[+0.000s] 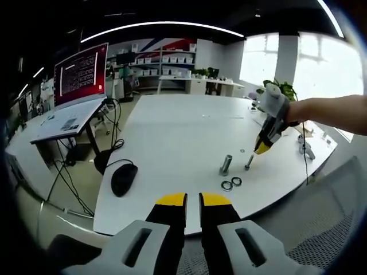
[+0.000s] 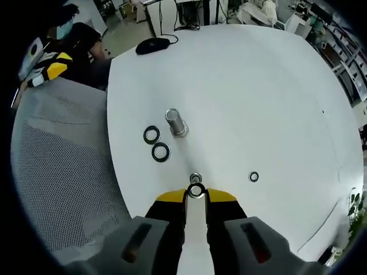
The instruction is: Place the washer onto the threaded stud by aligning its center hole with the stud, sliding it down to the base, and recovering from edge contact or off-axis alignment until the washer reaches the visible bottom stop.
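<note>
My right gripper [image 2: 195,196] looks straight down at the white table [image 2: 246,97], its yellow tips shut on a small steel washer [image 2: 196,191]. Just beyond the tips stands the thin threaded stud [image 2: 195,178], seen end-on; the washer sits close above its top, slightly off to the near side. From the left gripper view the right gripper [image 1: 264,146] hangs over the stud [image 1: 250,162], held by a person's arm. My left gripper [image 1: 193,201] hovers off the table's near edge, jaws close together with nothing between them.
A short metal cylinder [image 2: 176,122] stands near two larger loose washers [image 2: 151,134] [image 2: 160,152]. One small washer [image 2: 253,177] lies right of the stud. A black mouse [image 1: 123,177] rests near the table edge. A grey mesh chair [image 2: 57,172] borders the table.
</note>
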Demonstrator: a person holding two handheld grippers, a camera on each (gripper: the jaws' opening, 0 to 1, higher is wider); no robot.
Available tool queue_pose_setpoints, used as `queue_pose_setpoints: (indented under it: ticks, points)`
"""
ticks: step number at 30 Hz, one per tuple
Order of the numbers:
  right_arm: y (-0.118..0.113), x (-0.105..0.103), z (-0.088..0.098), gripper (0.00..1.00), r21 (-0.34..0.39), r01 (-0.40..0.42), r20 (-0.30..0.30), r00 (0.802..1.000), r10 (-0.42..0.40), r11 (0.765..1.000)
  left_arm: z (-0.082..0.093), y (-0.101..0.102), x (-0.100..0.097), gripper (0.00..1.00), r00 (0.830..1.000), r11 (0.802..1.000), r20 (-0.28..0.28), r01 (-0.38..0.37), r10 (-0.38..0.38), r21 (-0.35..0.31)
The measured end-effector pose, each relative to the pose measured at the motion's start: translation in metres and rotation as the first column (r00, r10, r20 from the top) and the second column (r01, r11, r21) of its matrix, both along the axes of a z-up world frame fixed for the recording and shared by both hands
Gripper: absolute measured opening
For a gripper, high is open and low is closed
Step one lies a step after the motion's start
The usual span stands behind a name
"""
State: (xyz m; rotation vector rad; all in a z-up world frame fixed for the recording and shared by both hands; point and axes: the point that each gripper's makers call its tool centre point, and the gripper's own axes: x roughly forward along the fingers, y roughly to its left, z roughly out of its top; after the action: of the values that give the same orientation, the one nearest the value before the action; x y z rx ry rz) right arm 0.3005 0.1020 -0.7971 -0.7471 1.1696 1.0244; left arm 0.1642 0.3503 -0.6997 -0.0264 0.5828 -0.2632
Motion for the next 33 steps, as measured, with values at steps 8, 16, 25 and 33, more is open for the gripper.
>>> queue_pose_setpoints:
  ticks: [8, 16, 25, 33]
  points:
    - [0.002, 0.004, -0.007, 0.14, 0.001, -0.006, 0.002, 1.0, 0.006, 1.0, 0.0, 0.0, 0.0, 0.06, 1.0, 1.0, -0.002, 0.0, 0.0, 0.001]
    - [0.002, 0.004, -0.011, 0.14, -0.024, -0.035, 0.008, 0.999, 0.035, 0.999, -0.001, 0.0, 0.0, 0.06, 1.0, 1.0, -0.005, 0.0, 0.0, 0.003]
    - [0.006, 0.002, -0.015, 0.14, -0.02, -0.045, 0.004, 0.999, 0.045, 0.999, -0.001, 0.001, 0.0, 0.06, 1.0, 1.0, -0.007, -0.003, 0.003, 0.005]
    - [0.005, 0.001, -0.026, 0.14, -0.03, -0.053, -0.002, 0.999, 0.053, 0.998, -0.002, 0.001, 0.0, 0.06, 1.0, 1.0, -0.01, -0.008, 0.008, 0.006]
